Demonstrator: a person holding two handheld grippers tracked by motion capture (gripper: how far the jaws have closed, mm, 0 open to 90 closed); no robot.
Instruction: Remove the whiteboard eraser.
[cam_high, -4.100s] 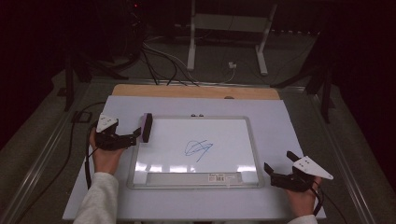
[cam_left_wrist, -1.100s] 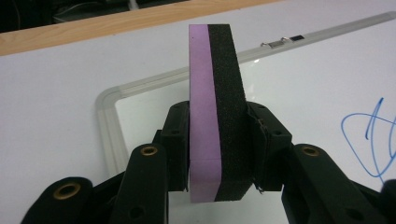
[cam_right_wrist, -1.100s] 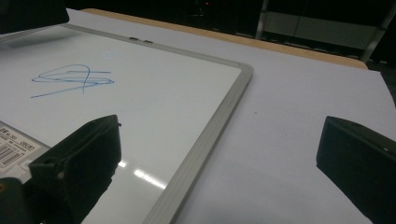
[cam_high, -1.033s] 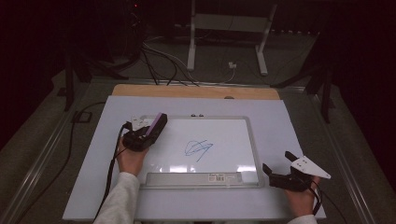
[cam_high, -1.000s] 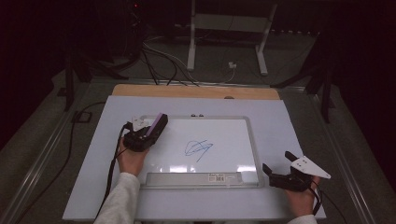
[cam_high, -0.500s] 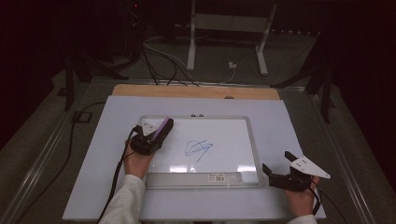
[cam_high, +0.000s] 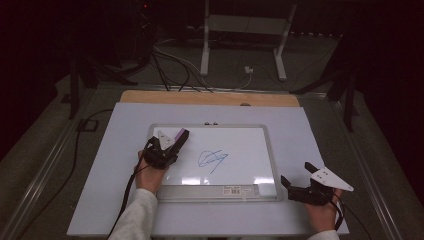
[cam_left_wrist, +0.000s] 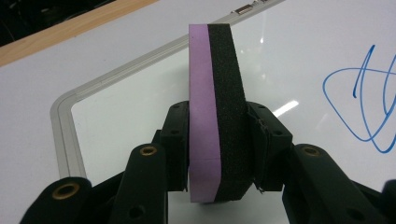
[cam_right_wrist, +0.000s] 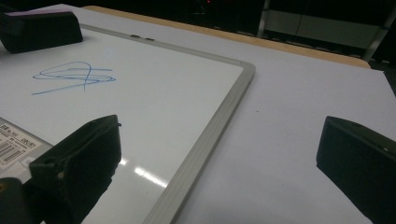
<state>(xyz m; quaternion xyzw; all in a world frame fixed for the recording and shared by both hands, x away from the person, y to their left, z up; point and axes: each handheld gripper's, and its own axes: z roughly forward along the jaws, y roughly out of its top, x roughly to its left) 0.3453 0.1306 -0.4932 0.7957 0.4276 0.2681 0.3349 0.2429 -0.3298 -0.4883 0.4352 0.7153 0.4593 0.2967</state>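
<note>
A whiteboard (cam_high: 150, 131) lies flat on the table with a blue scribble (cam_high: 212, 159) near its middle. My left gripper (cam_high: 172, 142) is over the board's upper left part, shut on a purple-and-black eraser (cam_left_wrist: 217, 112) that stands on edge between the jaws. In the left gripper view the blue scribble (cam_left_wrist: 369, 100) lies to the right of the eraser. My right gripper (cam_high: 295, 177) rests off the board's lower right corner, open, with nothing between its jaws. The right gripper view has the eraser (cam_right_wrist: 42, 29) at far left, beyond the scribble (cam_right_wrist: 74, 77).
The board rests on a white sheet (cam_high: 300, 130) over a wooden tabletop (cam_high: 210, 98). A barcode label (cam_high: 239, 190) sits on the board's lower frame. Cables and a stand (cam_high: 242, 45) lie on the dark floor behind the table.
My left gripper picked the eraser up from left of the board and carried it rightward, over the board's upper left part. The right gripper has stayed put.
</note>
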